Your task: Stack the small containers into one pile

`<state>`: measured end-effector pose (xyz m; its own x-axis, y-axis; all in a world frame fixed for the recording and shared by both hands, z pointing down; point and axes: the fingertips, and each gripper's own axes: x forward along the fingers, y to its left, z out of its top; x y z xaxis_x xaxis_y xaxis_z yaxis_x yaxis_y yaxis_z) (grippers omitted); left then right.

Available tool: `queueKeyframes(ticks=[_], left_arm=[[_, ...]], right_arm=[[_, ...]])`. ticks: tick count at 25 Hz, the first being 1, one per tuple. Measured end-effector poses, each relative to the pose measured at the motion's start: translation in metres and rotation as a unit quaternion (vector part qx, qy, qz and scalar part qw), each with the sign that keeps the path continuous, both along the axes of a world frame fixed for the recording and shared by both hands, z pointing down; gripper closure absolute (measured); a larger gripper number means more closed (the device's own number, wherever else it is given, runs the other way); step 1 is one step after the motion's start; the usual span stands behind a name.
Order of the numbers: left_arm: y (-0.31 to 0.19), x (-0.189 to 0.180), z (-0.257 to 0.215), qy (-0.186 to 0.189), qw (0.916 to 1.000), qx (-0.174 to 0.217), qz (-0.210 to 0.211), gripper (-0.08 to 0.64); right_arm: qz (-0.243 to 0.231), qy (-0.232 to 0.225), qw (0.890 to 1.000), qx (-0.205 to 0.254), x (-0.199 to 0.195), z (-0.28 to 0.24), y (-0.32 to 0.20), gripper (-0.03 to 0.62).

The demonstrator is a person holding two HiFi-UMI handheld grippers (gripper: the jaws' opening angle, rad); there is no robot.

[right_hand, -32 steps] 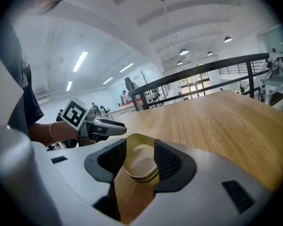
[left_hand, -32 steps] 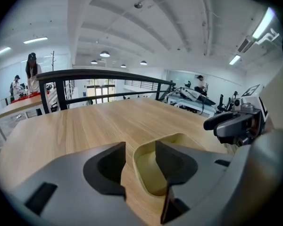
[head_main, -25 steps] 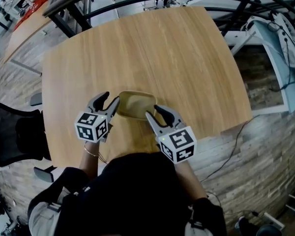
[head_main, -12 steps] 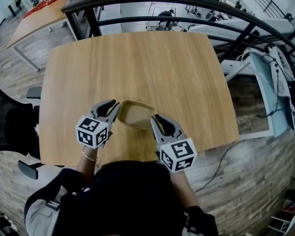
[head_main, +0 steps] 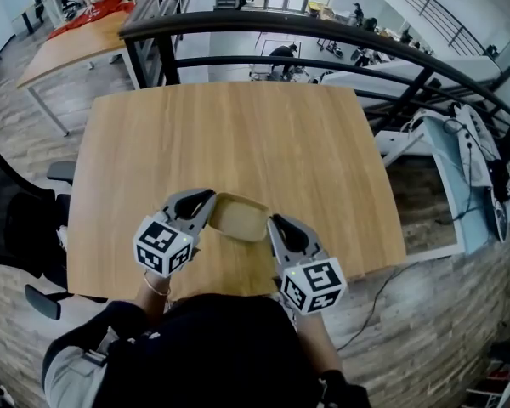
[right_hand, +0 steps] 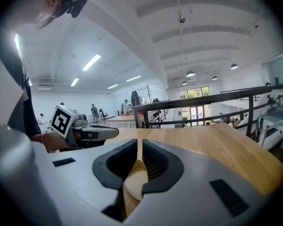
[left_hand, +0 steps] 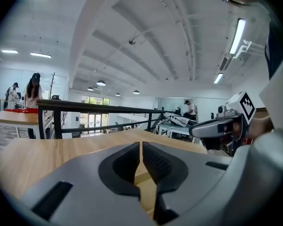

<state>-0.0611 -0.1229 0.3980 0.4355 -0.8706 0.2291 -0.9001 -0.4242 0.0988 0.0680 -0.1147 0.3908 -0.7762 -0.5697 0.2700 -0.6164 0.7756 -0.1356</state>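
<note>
We find the left gripper (head_main: 206, 207) with its jaws pressed together on the left rim of the container (head_main: 240, 218). The right gripper (head_main: 274, 225) pinches the right rim, and its jaws have just been closing. The container hangs between the two grippers, over the near part of the table (head_main: 238, 134).

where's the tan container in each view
Head view: tan container lower centre, between left gripper and right gripper.
Left gripper view: tan container bottom centre, pinched in the jaws.
Right gripper view: tan container bottom centre, in jaws that have just been closing on it.
Shared landmark: black railing.
</note>
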Motion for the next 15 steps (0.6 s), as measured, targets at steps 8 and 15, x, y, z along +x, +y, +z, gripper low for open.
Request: queueKeyframes(ticks=[8, 15], left_arm=[[0.008, 0.010, -0.007, 0.009, 0.9999, 0.010, 0.006, 0.526], [0.011, 0.010, -0.007, 0.003, 0.9999, 0.004, 0.016, 0.526]], right_arm=[[0.000, -0.005, 1.000, 0.009, 0.006, -0.007, 0.010, 0.551], [0.001, -0.009, 1.000, 0.003, 0.001, -0.006, 0.005, 0.555]])
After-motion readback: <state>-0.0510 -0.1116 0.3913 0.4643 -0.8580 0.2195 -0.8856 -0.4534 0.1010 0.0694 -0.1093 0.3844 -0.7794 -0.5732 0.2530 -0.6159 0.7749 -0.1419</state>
